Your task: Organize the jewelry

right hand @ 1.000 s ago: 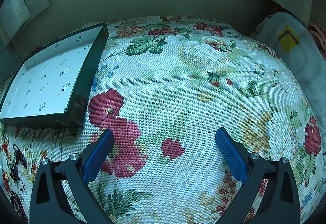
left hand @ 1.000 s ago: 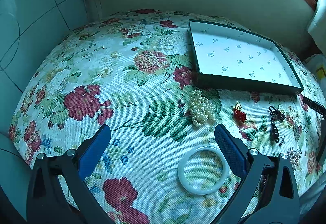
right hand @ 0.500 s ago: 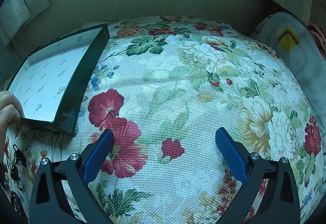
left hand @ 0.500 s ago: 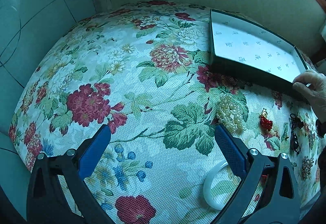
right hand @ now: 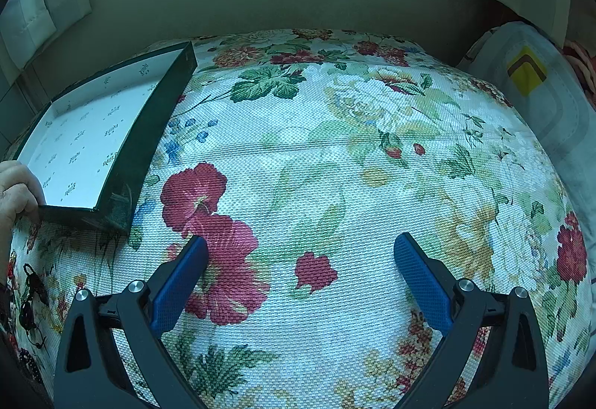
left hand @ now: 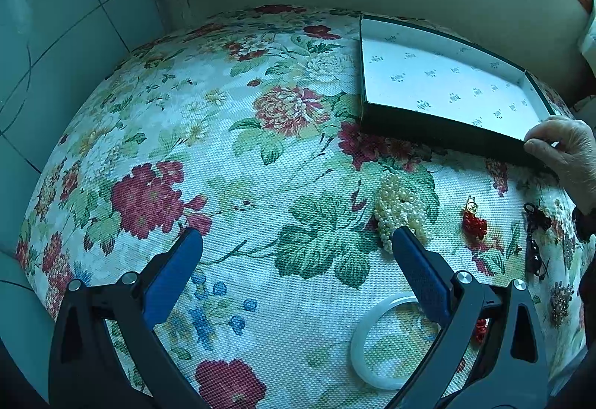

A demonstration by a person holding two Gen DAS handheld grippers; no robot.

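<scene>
Hiding part of the white bangle [left hand: 367,353], left fingers [left hand: 419,275] gape.

On the table [left hand: 223,155] the box [left hand: 439,81] sits at the back right, a hand [left hand: 566,152] on its near edge. The pearls [left hand: 400,208] lie before it, the bangle [left hand: 376,342] nearer, a pendant [left hand: 474,221] right of the pearls.

A table [left hand: 223,155] covered in floral cloth is seen. On it are laid a shallow green box [left hand: 439,88] at two o'clock, a pearl cluster [left hand: 400,208] near centre, a red charm [left hand: 474,222] and dark beads [left hand: 536,245] at three, a white bangle [left hand: 363,353] at five.
</scene>
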